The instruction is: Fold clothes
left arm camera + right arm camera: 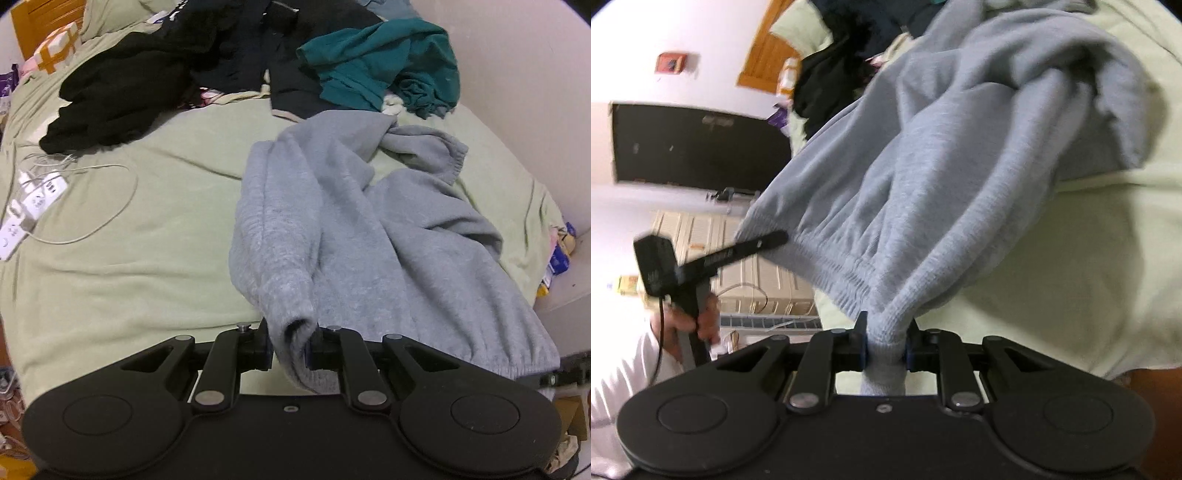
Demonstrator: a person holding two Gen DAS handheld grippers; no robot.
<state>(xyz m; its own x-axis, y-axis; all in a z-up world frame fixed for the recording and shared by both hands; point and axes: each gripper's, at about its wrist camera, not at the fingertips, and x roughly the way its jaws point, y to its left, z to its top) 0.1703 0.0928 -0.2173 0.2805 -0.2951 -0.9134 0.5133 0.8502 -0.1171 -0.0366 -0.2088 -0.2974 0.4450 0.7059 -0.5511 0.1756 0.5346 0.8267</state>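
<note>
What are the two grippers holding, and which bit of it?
Both hold the grey fleece sweatshirt. The left gripper is shut on a ribbed edge, maybe a cuff. The right gripper is shut on its ribbed hem.

- My left gripper hides the pinched bit of the grey sweater between its pads.
- I can't read the labels on the white power strip; it runs off the left edge.
- The black clothes pile is cut off at the top.
- The right wrist view is motion-blurred around the hem.
</note>
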